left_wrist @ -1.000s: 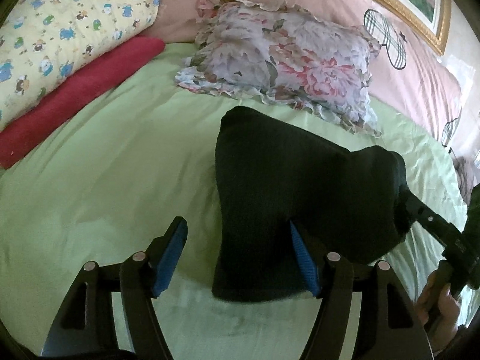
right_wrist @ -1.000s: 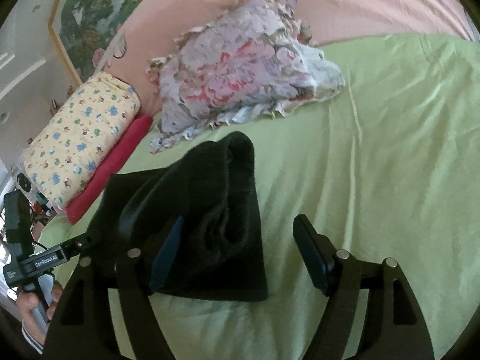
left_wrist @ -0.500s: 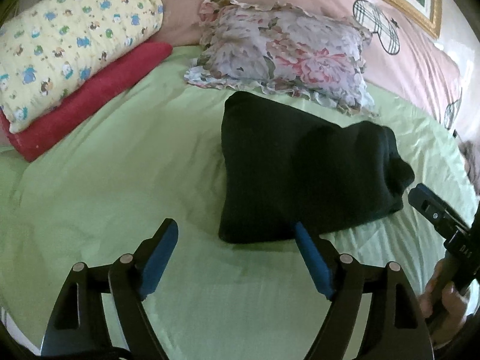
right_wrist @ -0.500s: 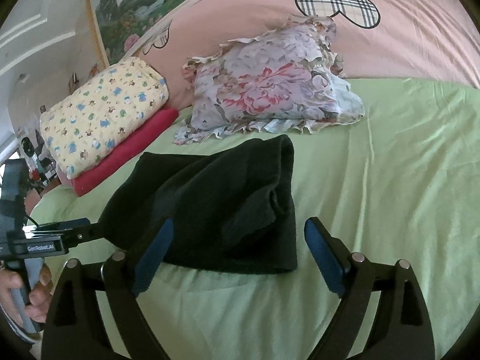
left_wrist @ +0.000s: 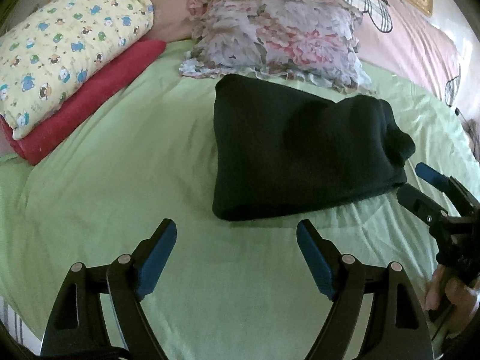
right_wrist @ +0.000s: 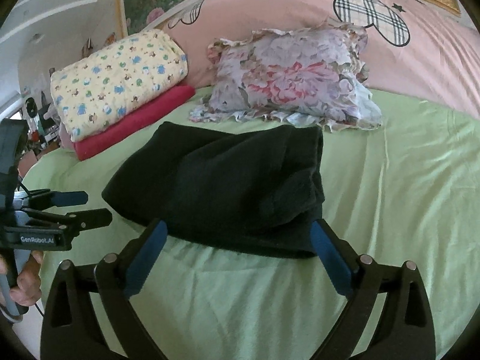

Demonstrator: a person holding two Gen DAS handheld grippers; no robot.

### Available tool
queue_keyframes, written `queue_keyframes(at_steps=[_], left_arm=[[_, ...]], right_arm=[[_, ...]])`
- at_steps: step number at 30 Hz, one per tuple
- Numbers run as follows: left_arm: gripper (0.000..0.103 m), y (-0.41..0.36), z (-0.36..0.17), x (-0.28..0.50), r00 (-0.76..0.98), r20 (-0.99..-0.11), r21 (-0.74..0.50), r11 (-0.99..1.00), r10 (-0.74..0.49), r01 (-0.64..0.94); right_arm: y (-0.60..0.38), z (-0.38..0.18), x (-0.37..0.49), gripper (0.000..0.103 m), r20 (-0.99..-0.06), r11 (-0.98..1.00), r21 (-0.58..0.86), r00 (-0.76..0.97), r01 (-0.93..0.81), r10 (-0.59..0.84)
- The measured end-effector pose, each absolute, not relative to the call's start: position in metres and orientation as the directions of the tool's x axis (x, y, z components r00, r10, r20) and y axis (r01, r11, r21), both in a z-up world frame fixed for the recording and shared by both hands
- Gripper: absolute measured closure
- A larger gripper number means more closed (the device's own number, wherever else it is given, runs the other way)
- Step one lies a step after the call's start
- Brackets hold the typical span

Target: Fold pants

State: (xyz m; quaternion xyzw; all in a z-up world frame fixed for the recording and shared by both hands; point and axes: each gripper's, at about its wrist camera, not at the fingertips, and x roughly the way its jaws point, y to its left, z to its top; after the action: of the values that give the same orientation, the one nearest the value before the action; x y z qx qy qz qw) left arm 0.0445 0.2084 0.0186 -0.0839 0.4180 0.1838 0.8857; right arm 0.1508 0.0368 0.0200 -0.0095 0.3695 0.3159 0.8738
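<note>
Pants: the black pants (left_wrist: pixel 300 156) lie folded in a thick bundle on the green sheet (left_wrist: pixel 120 180), just in front of the floral pillow (left_wrist: pixel 276 36).
Long axis: seems to run across the bed, from one gripper's side to the other.
Left gripper (left_wrist: pixel 236 241): jaws spread wide, holding nothing, just short of the bundle's near edge.
Right gripper (right_wrist: pixel 238 241): jaws spread, empty, its tips right at the bundle's near edge and likely the nearer.
Judgement: folding looks essentially done.
</note>
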Motion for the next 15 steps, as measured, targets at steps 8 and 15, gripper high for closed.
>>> queue_keyframes(at_steps=[8,15], left_arm=[[0.02,0.209,0.02,0.042,0.576,-0.77,0.03,0.918,0.273,-0.394],[0.019,0.213,0.02,0.043,0.568,-0.777,0.03,0.918,0.27,-0.396]], right_arm=[[0.041,0.016,0.155,0.005,-0.69,0.804,0.219,0.495,-0.553,0.528],[0.05,0.02,0.158,0.005,-0.731,0.789,0.226,0.437,-0.571,0.525]])
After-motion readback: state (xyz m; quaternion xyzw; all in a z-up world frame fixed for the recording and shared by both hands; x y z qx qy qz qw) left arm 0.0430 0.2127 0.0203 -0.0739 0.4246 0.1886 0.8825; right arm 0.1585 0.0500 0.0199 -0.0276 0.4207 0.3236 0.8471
